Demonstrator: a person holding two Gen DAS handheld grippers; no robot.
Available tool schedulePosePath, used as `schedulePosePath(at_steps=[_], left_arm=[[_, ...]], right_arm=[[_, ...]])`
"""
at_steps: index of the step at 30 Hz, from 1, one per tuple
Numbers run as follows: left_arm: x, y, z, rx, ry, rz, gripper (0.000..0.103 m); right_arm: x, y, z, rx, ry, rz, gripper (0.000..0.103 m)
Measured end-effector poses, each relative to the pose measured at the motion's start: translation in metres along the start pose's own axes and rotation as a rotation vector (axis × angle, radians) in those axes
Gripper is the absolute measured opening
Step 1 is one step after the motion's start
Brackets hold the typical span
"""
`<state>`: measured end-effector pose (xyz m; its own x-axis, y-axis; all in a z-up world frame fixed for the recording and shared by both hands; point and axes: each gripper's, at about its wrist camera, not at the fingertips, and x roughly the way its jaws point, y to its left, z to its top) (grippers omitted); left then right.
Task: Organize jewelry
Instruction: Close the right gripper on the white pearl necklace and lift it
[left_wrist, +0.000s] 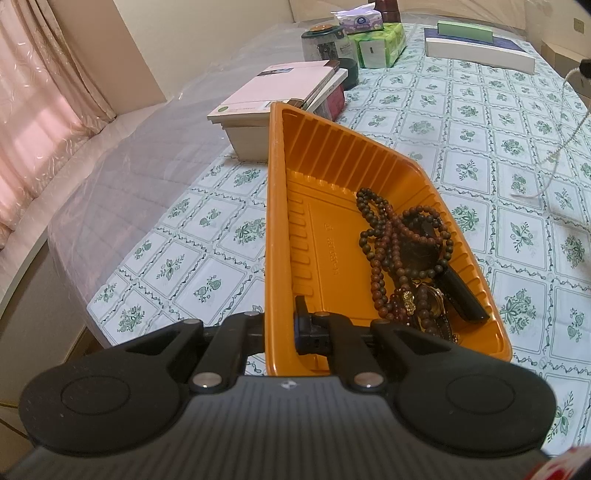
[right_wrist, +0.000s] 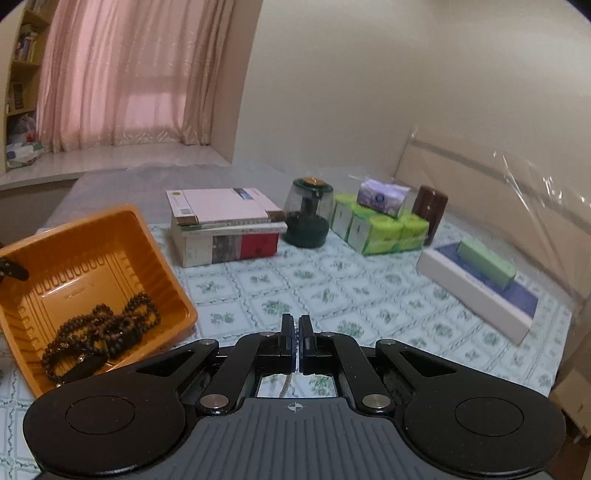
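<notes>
In the left wrist view, the left gripper (left_wrist: 282, 326) at the bottom centre is clamped on the long side wall of an orange plastic tray (left_wrist: 291, 184), one finger outside the wall and one inside. The tray is tilted, its gripped side raised. A tangle of brown bead necklaces (left_wrist: 399, 254), with a dark flat piece and a small gold charm among them, lies against the tray's lower right wall. Beneath the tray is a tablecloth (left_wrist: 480, 155) with a green floral pattern.

In the right wrist view, the right gripper (right_wrist: 296, 332) at the bottom centre has its fingers nearly closed on a thin beaded chain (right_wrist: 296, 330), which hangs down between them. The tray sits at the left edge of this frame. A stack of books (right_wrist: 221, 225), a dark green jar (right_wrist: 306, 218) and green tissue packs (right_wrist: 376, 230) stand across the middle of the frame.
</notes>
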<state>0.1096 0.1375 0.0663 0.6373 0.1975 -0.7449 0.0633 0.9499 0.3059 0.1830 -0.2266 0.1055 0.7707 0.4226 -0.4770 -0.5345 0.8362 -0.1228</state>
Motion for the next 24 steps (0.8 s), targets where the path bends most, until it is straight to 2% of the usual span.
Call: schedulePosePath(at_steps=[24], left_arm=[[0.0, 0.001, 0.0, -0.003, -0.005, -0.003, 0.006]], right_arm=[[-0.017, 0.027, 0.032, -0.1, -0.053, 0.089, 0.001]])
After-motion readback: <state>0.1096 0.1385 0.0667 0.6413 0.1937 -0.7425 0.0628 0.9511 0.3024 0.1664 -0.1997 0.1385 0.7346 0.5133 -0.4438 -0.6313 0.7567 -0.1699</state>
